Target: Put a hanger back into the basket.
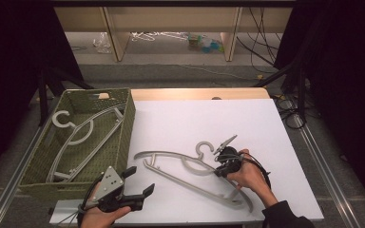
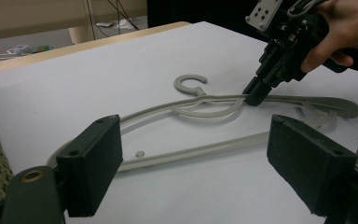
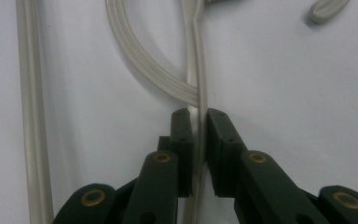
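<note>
A grey plastic hanger [image 1: 166, 153] lies flat on the white table top [image 1: 195, 118], hook toward the far side. My right gripper [image 1: 217, 173] is shut on the hanger's upper arm just right of the hook; in the right gripper view the thin arm [image 3: 198, 70] runs between the closed jaws of that gripper [image 3: 198, 116]. My left gripper [image 1: 140, 182] hovers open near the front edge, left of the hanger, holding nothing. From the left gripper view, the hanger [image 2: 191, 151] lies beyond the wide-apart jaws of my left gripper [image 2: 193, 128], with the right gripper [image 2: 254, 95] pinching it.
A green woven basket [image 1: 126, 135] stands at the table's left with another grey hanger [image 1: 83, 137] inside. The table's wooden back edge [image 1: 195, 93] and cables on the floor [image 1: 261, 52] lie beyond. Dark curtains flank both sides.
</note>
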### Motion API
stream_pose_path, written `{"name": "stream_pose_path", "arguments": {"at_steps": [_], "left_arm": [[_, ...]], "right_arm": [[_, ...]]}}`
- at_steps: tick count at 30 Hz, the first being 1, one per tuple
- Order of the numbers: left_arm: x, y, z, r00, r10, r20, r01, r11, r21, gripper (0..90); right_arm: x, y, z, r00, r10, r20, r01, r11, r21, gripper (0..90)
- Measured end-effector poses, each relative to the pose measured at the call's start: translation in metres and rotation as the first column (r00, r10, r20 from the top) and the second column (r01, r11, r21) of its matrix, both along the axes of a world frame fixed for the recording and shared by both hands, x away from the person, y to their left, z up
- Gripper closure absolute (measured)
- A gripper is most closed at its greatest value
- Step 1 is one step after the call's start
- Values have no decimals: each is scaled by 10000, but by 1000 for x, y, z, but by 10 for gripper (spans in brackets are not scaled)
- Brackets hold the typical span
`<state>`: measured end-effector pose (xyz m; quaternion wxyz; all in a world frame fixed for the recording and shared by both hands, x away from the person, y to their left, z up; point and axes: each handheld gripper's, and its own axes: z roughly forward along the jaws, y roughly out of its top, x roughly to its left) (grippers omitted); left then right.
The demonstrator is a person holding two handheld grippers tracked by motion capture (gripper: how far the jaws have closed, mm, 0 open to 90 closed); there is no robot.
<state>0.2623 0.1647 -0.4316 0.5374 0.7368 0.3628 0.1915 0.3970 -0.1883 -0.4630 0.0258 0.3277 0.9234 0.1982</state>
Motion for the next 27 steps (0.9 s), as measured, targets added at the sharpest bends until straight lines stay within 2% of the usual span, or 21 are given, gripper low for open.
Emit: {"name": "stream_pose_path", "arguments": {"at_steps": [2, 3, 6, 8, 9, 11, 12, 16, 17, 18, 19, 22, 25, 27], "left_arm": [[1, 2, 0, 9998, -91, 162, 89, 9999, 126, 181], [1, 2, 0, 9997, -137, 185, 135, 9999, 101, 181], [2, 1, 0, 9997, -156, 197, 154, 9998, 134, 181], [1, 0, 0, 10000, -58, 25, 58, 10000, 59, 181], [1, 0, 0, 9998, -138, 132, 135, 9997, 183, 181], [2, -1, 0, 10000, -70, 50, 69, 10000, 53, 181], [2, -1, 0, 9998, -148, 112, 146, 9998, 152, 181], [3, -3, 2, 10000, -59, 7, 59, 10000, 1, 181], [5, -2, 3, 9997, -190, 126, 188, 9998, 112, 181], [6, -3, 3, 9999, -165, 28, 166, 9998, -97, 181], [7, -3, 5, 9998, -185, 42, 185, 9998, 44, 181], [12, -6, 9, 9995, -235, -191, 232, 9997, -111, 181], [20, -11, 15, 9994, -325, -149, 326, 9995, 47, 181], [29, -17, 20, 9985, -491, -233, 495, 9986, 205, 181]], "right_arm": [[1, 0, 0, 9997, 228, 5, -228, 9997, -83, 821], [2, 0, 0, 9998, 172, -106, -172, 9998, -36, 820], [2, 1, 0, 9992, 398, 0, -398, 9991, -154, 814], [1, 4, 1, 9989, 467, 13, -467, 9984, -312, 805], [2, 4, 1, 9980, 627, 97, -622, 9972, -410, 804], [3, 6, 1, 9976, 686, -16, -686, 9965, -479, 803], [3, 6, 1, 9972, 753, 1, -751, 9956, -551, 804], [3, 6, 1, 9947, 1024, 103, -1016, 9929, -611, 817], [2, 7, 1, 9940, 1093, 84, -1085, 9920, -651, 819], [2, 7, 2, 9925, 1212, 148, -1198, 9902, -712, 821], [2, 7, 2, 9909, 1329, 199, -1312, 9888, -717, 822], [2, 4, 5, 9862, 1615, 363, -1591, 9853, -618, 823], [0, 2, 12, 9794, 1893, 702, -1856, 9811, -553, 823], [-4, 1, 18, 9714, 2183, 938, -2118, 9745, -743, 823]]}}
